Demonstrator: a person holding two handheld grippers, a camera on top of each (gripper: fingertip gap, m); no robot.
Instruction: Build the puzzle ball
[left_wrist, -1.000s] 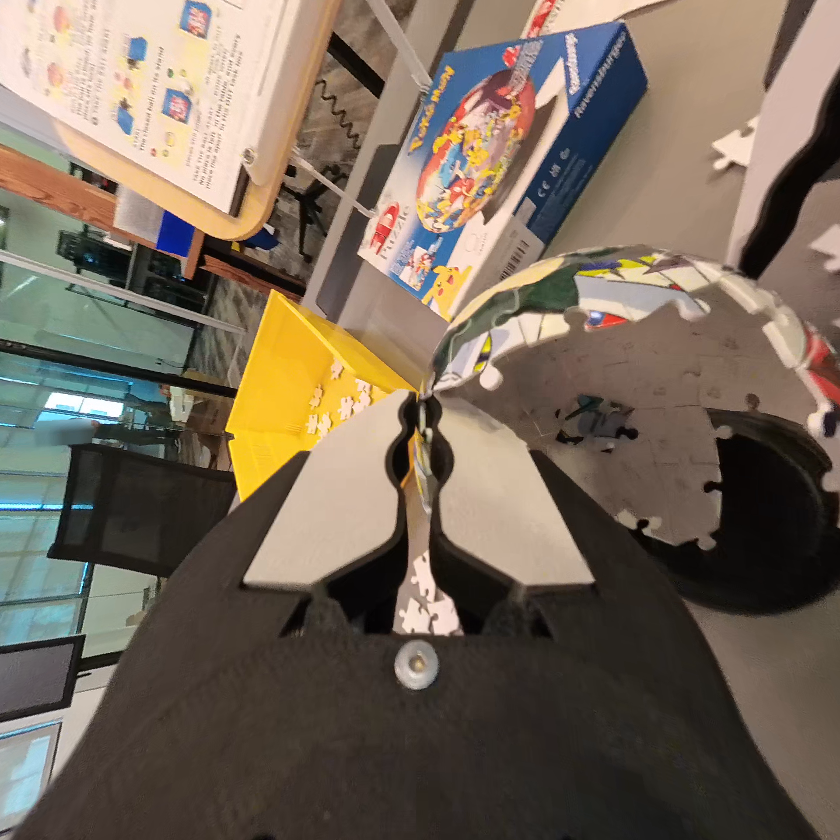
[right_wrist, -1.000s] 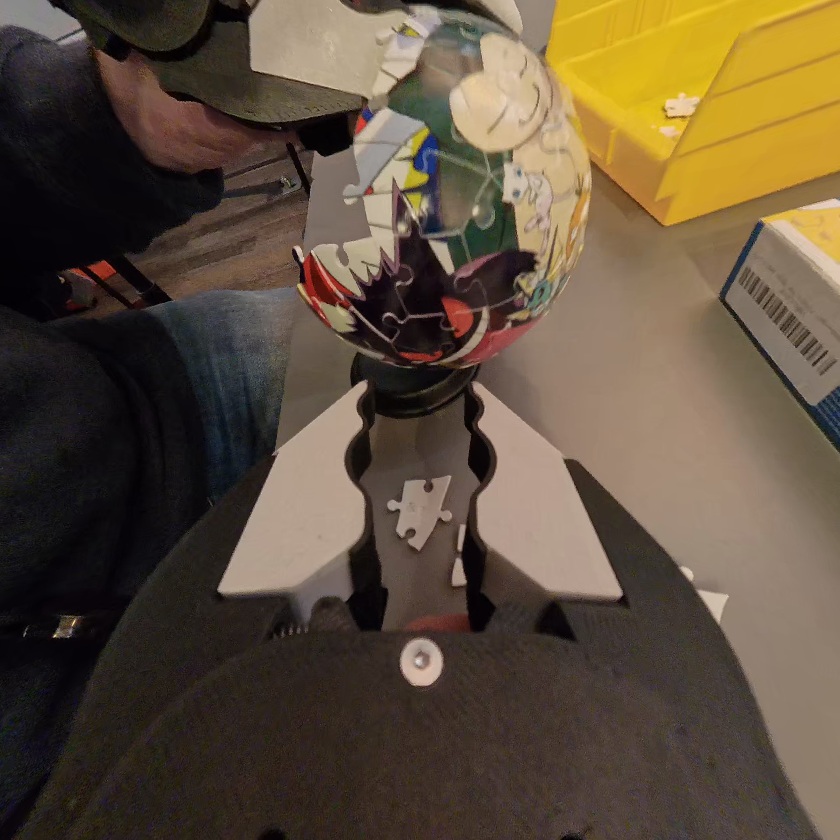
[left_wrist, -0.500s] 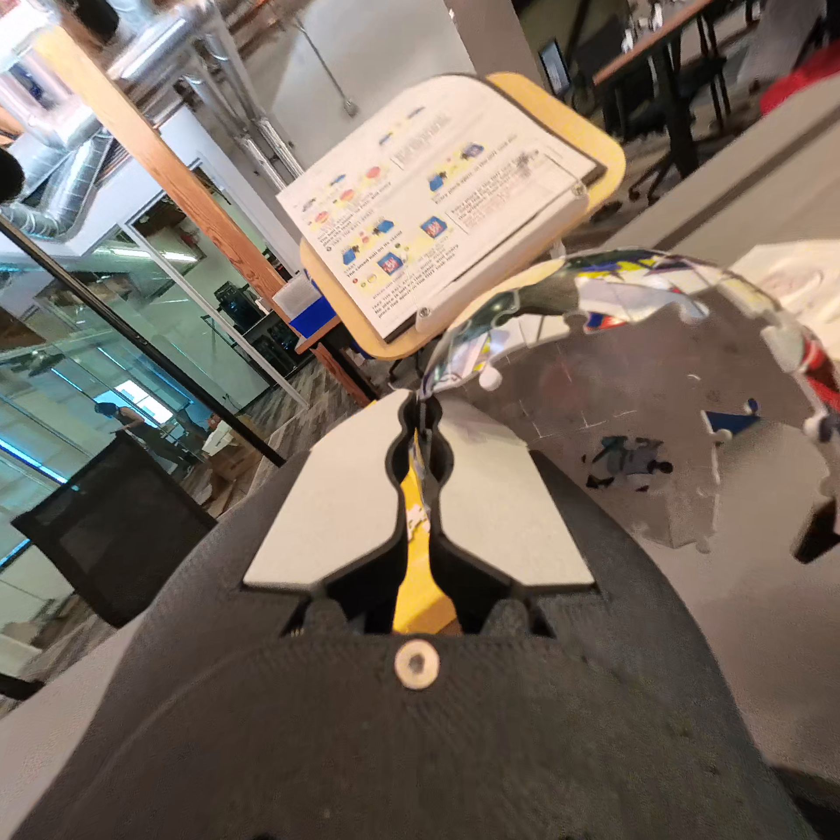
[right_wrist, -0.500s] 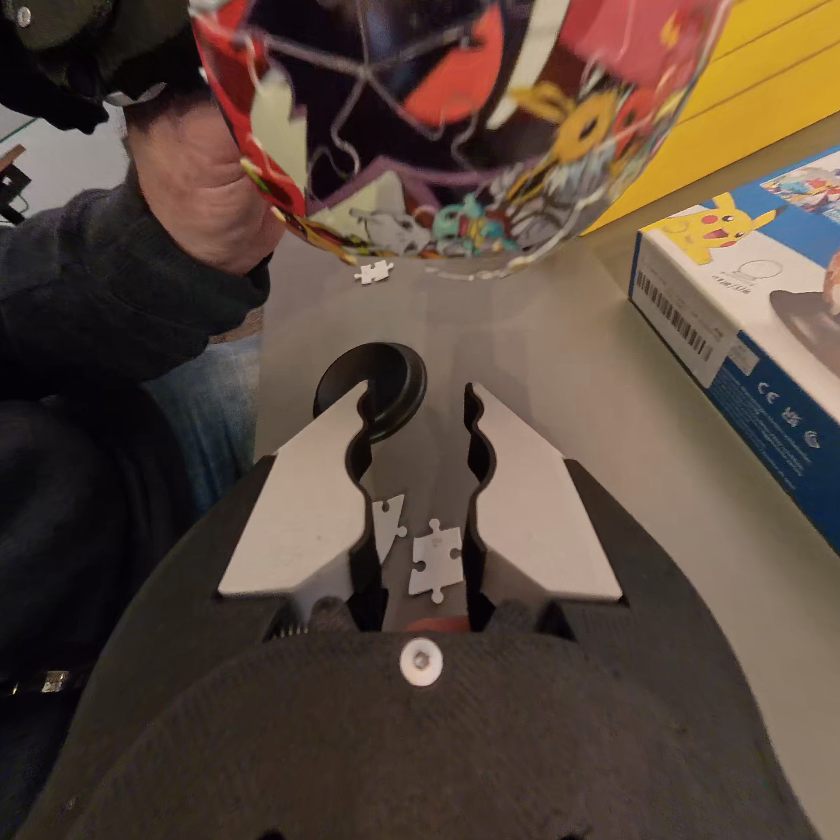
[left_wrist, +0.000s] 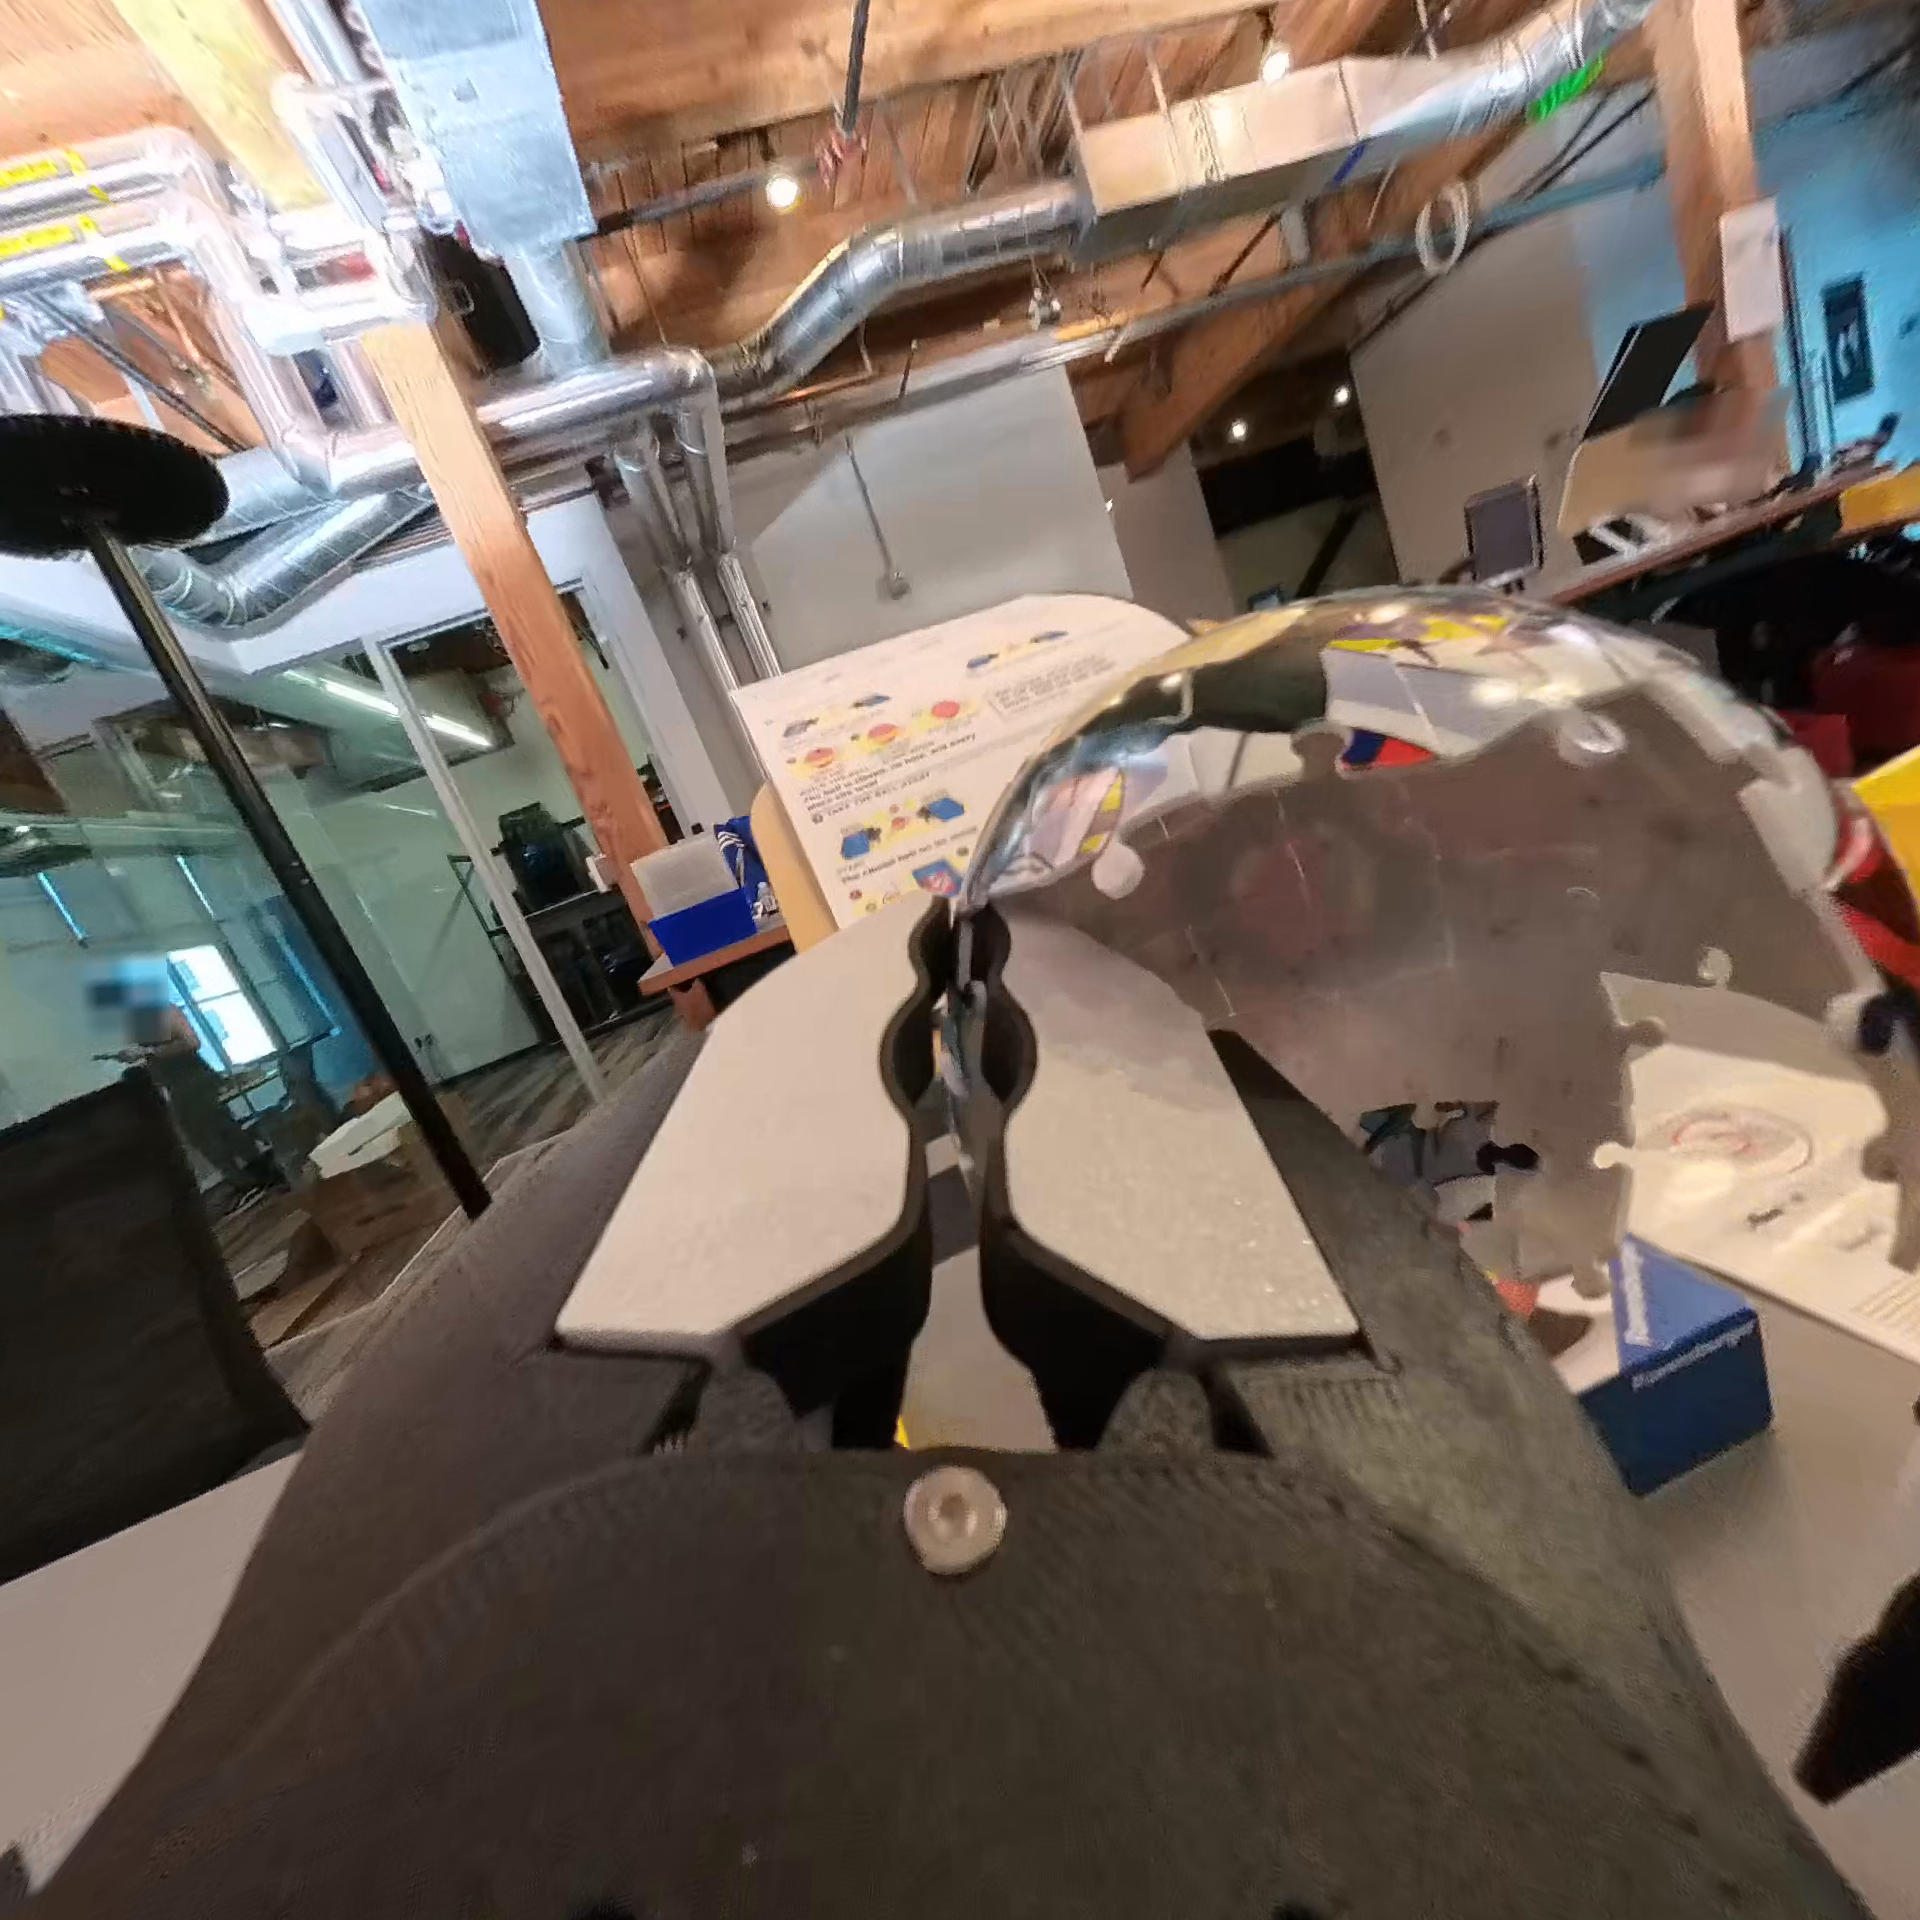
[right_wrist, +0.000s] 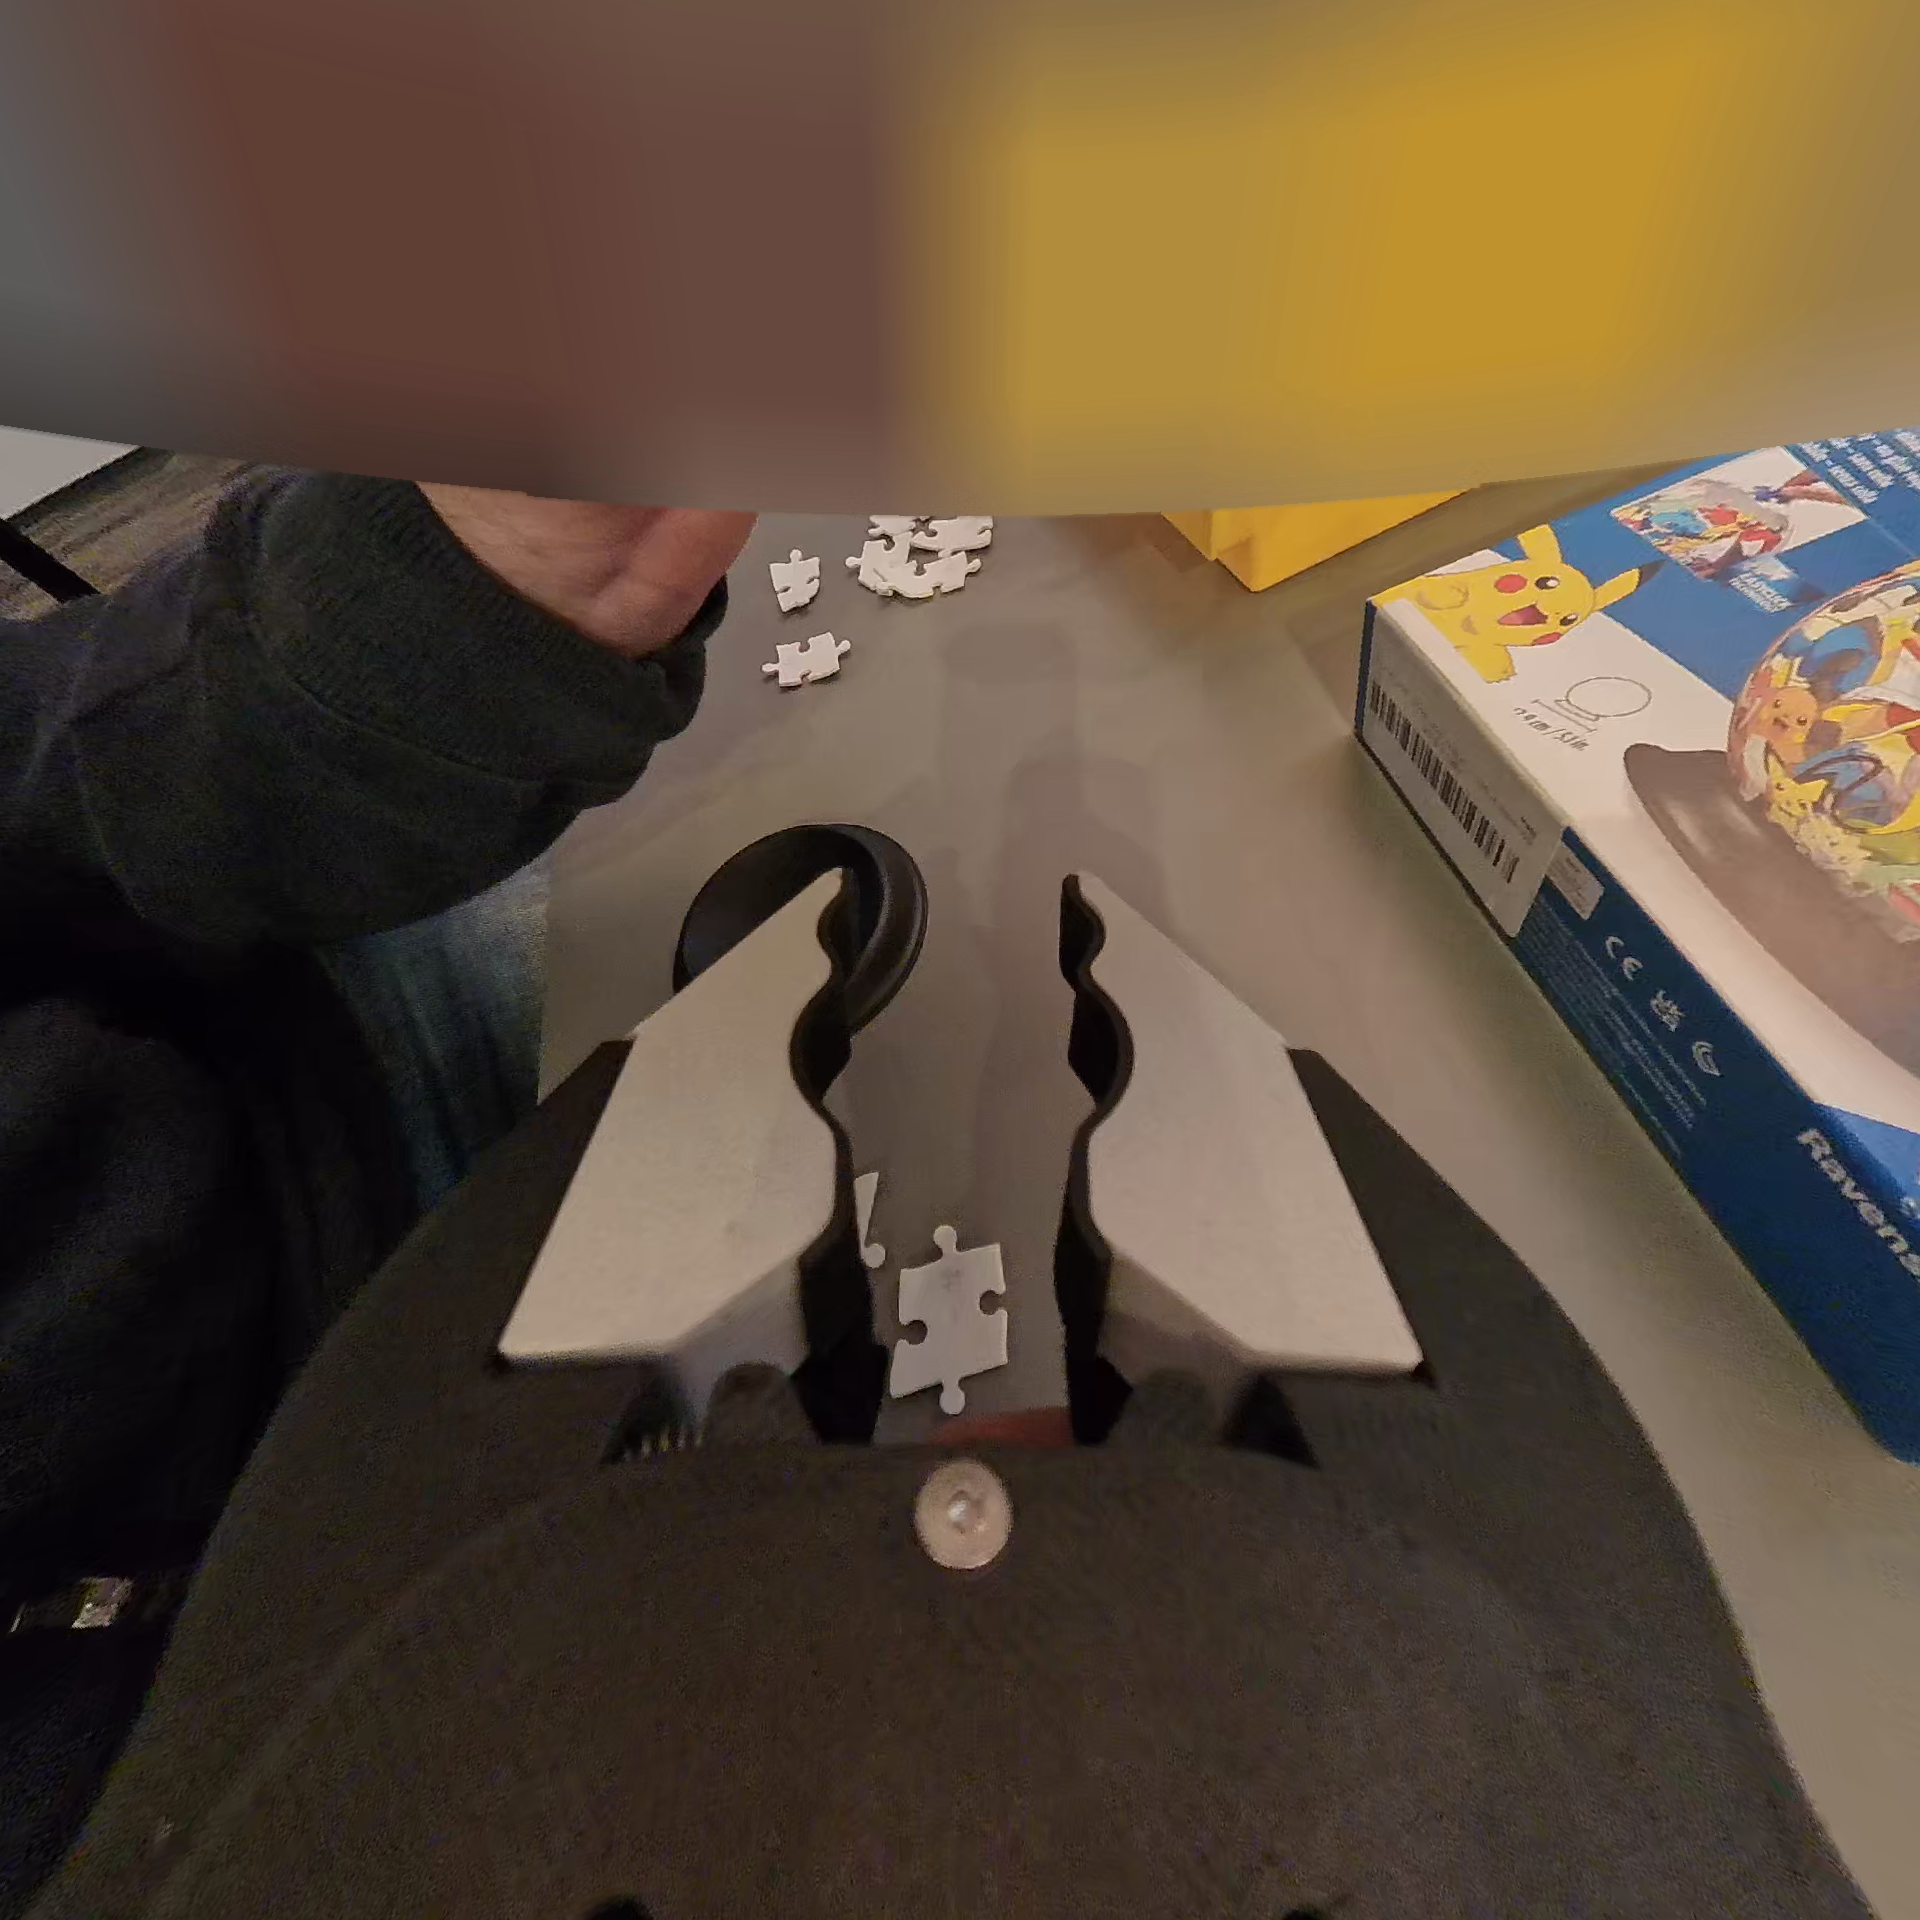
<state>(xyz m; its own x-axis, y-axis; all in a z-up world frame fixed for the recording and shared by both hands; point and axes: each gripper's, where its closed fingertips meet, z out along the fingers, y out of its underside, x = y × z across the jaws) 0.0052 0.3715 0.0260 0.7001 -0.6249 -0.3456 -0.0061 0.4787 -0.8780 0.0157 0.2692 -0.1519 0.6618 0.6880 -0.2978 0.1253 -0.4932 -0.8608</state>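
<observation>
Left claw (left_wrist: 961, 935): your fingers are pressed together on the rim of the half-built puzzle ball (left_wrist: 1455, 883), a glossy printed shell with a plain grey inside, and you hold it up clear of the desk.
Grip: the pinch sits at one edge tab only, so I judge the shell can flex or shed pieces if you swing it. Move it slowly and keep the rim square between the pads.
Open edge: the jagged gap faces the left wrist camera. Turn the ball so that gap looks toward your other claw before you bring a piece in.
Right claw (right_wrist: 961, 914): spread and empty, hovering low over the grey desk (right_wrist: 1247, 831).
Nearest piece: a loose white jigsaw piece (right_wrist: 951, 1317) lies face down on the desk between the fingers, with part of a second beside the left finger. Take one only, by its body and not by a knob.
Black round stand (right_wrist: 883, 914): it lies bare on the desk just behind the left fingertip. Set the ball back there if you need a steadier seat for pressing.
Further pieces: a small cluster of white pieces (right_wrist: 914, 556) lies farther off, near your sleeve.
Blue puzzle box (right_wrist: 1662, 831): it lies at the right. Its printed picture can guide placement.
</observation>
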